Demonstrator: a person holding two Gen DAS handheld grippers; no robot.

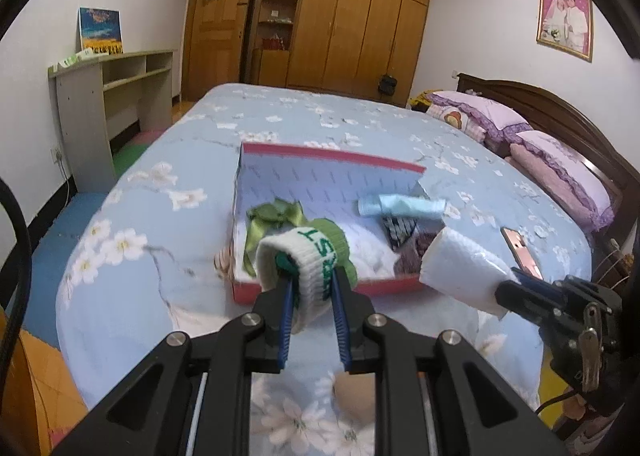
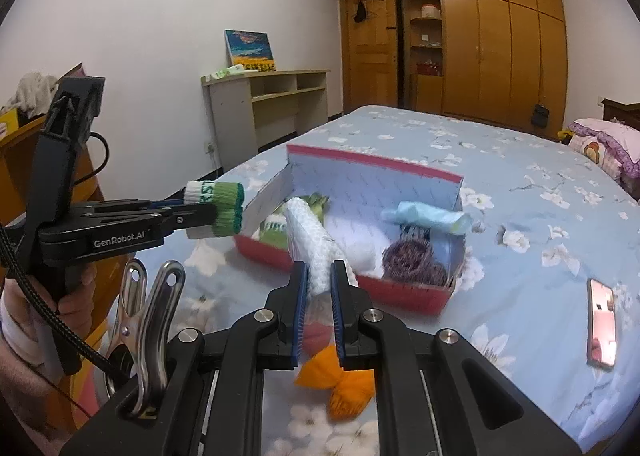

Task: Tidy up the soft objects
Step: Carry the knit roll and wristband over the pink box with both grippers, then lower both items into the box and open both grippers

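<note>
The left gripper is clamped on a rolled knit sock, white ribbed cuff outward with green lettering and a green ribbed band behind; the blue ridged pads press on the roll from both sides. In the right wrist view the same sock is held clear of the bedspread, just left of the box. The right gripper is closed on a white sock of waffle-textured knit, a long soft tube that extends forward over the near wall of the box. The box is shallow and rectangular, of cardboard, red outside and pale printed inside, with its lid standing upright along the far edge. Inside lie a green satin ribbon bow at the left end, a pale blue rolled cloth at the far right, a dark purplish knit roll at the near right, and a dark patterned item whose material is probably knit, though blur prevents confirmation. The box rests on a light blue bedspread printed with white blossoms. An orange fabric piece lies on the bedspread beneath the right gripper. A pink phone lies flat to the right of the box.
</note>
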